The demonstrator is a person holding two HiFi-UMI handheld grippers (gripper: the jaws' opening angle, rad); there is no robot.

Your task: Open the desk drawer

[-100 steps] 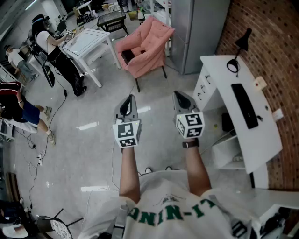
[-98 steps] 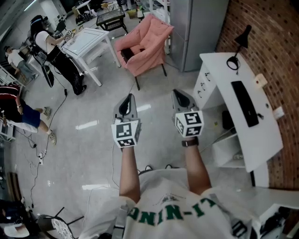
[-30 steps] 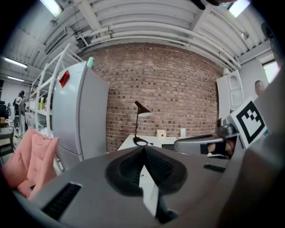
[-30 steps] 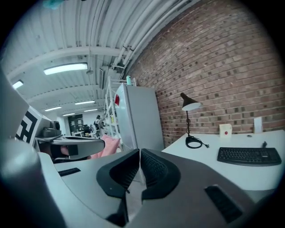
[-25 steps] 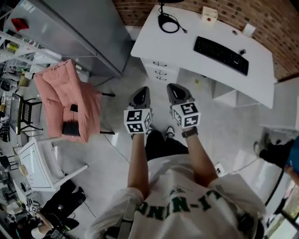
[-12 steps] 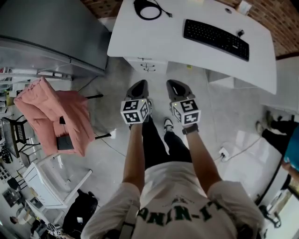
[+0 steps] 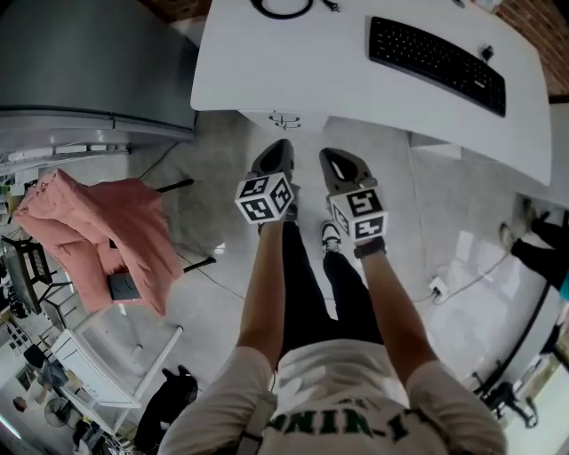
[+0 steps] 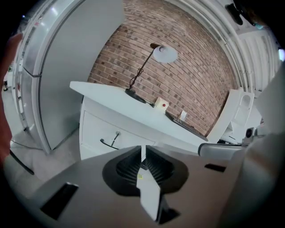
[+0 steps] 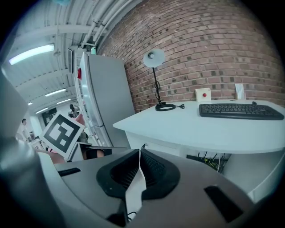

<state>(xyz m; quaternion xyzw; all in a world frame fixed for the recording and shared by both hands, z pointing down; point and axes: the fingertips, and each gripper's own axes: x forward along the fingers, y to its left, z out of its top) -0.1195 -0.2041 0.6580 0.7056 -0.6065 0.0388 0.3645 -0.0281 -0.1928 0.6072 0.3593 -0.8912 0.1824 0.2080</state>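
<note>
The white desk (image 7: 338,80) fills the top of the head view, and its drawer unit (image 7: 284,118) peeks out under the front edge. In the left gripper view the top drawer front (image 8: 95,129) is closed, with a thin dark handle (image 8: 109,143) on it. My left gripper (image 7: 283,149) points at the unit from a short way off. Its jaws (image 8: 143,152) are opening by a narrow slit with nothing between them. To its right, my right gripper (image 7: 331,160) is level with it, shut and empty (image 9: 139,153), short of the desk edge.
A black keyboard (image 7: 436,64) and a lamp base with cable (image 7: 283,7) lie on the desk. A grey fridge (image 7: 89,62) stands left of the desk. A pink armchair (image 7: 98,231) and a white table (image 7: 107,364) are at the left. A cable and socket (image 7: 436,286) lie on the floor.
The view has swung from the open room to the desk. Both grippers have come down and closer to the drawer unit, and the person's legs now show below them.
</note>
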